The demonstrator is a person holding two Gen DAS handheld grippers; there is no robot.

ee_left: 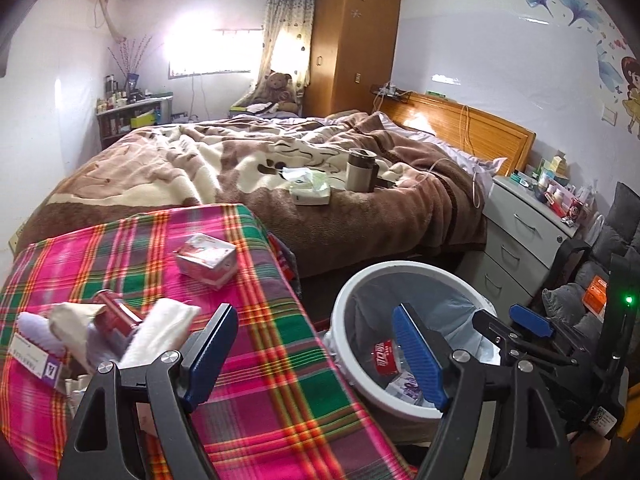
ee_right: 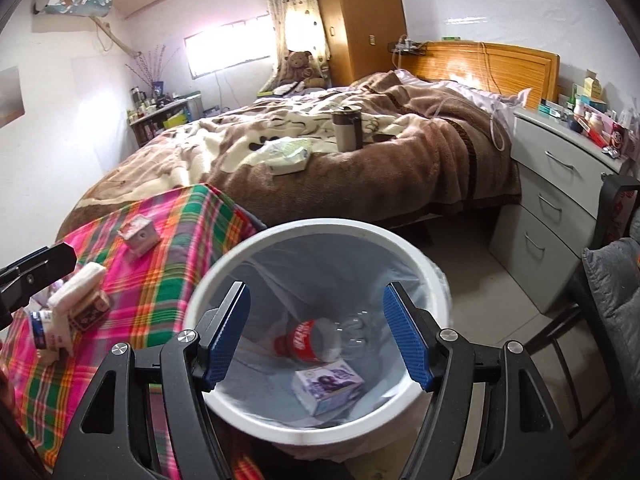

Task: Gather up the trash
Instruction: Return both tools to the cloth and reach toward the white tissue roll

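Observation:
A white trash bin (ee_right: 420,264) with a grey liner stands on the floor beside a plaid-covered table (ee_left: 280,380). Inside lie a Coca-Cola bottle (ee_right: 308,340) and a small purple box (ee_right: 328,386). My right gripper (ee_right: 316,340) is open and empty, held over the bin's mouth. My left gripper (ee_left: 316,356) is open and empty, over the table's right edge next to the bin (ee_left: 352,292). On the table lie a red-and-white box (ee_left: 206,260) and a heap of trash at the left: white tissue (ee_left: 160,328), a red carton (ee_left: 114,318) and a purple-labelled box (ee_left: 34,360).
A bed with a brown blanket (ee_left: 240,168) holds a tissue pack (ee_left: 310,188) and a steel mug (ee_left: 360,170). A grey drawer unit (ee_left: 524,236) with clutter stands right of it. A dark chair with a grey cushion (ee_right: 616,300) is at the right.

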